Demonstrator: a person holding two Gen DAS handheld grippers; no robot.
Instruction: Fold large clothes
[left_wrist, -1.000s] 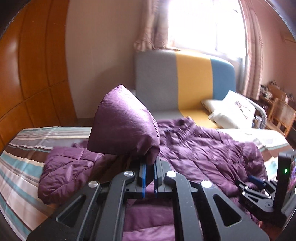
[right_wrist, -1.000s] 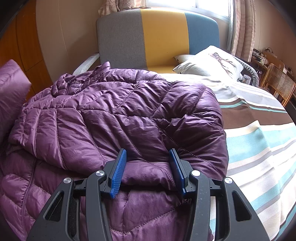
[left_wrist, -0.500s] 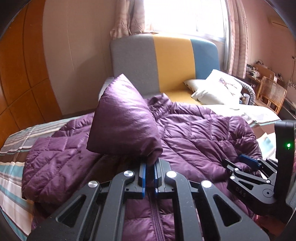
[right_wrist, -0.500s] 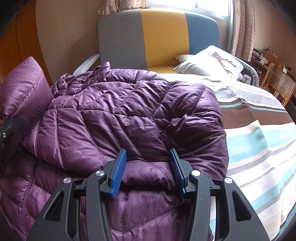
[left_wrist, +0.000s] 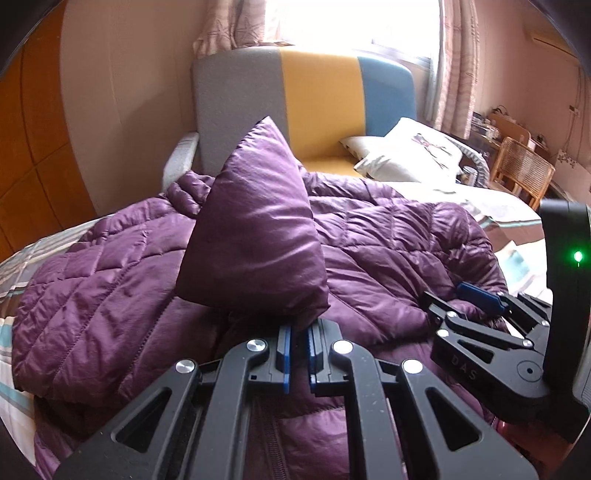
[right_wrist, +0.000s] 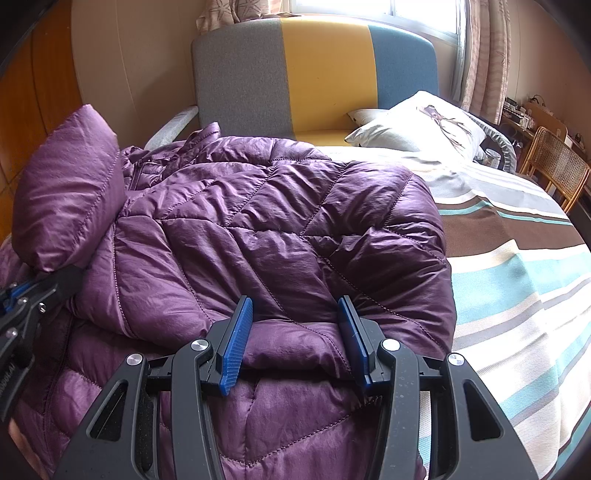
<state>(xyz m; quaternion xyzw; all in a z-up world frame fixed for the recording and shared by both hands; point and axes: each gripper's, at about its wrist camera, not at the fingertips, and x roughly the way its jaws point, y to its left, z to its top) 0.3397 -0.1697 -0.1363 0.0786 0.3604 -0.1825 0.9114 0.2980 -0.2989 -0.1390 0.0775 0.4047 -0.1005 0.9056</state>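
A purple quilted down jacket (right_wrist: 258, 221) lies spread on the bed, with one side folded over its body. My left gripper (left_wrist: 297, 328) is shut on a puffy end of the jacket (left_wrist: 255, 229), which stands up above the fingers. That raised end also shows at the left of the right wrist view (right_wrist: 66, 199), above the left gripper (right_wrist: 22, 299). My right gripper (right_wrist: 295, 317) clamps a thick fold at the jacket's near edge, blue pads pressed on both sides. The right gripper (left_wrist: 480, 295) appears low on the right in the left wrist view.
The bed has a striped sheet (right_wrist: 517, 280) and a grey, yellow and blue headboard (right_wrist: 325, 74). A white pillow (right_wrist: 424, 125) lies at its head. A wicker chair (right_wrist: 557, 166) stands at the right. Wooden panelling (left_wrist: 33, 147) lines the left wall.
My left gripper has carried the raised jacket end lower and inward over the jacket's body, closer to the right gripper. The right gripper and its fold have not moved.
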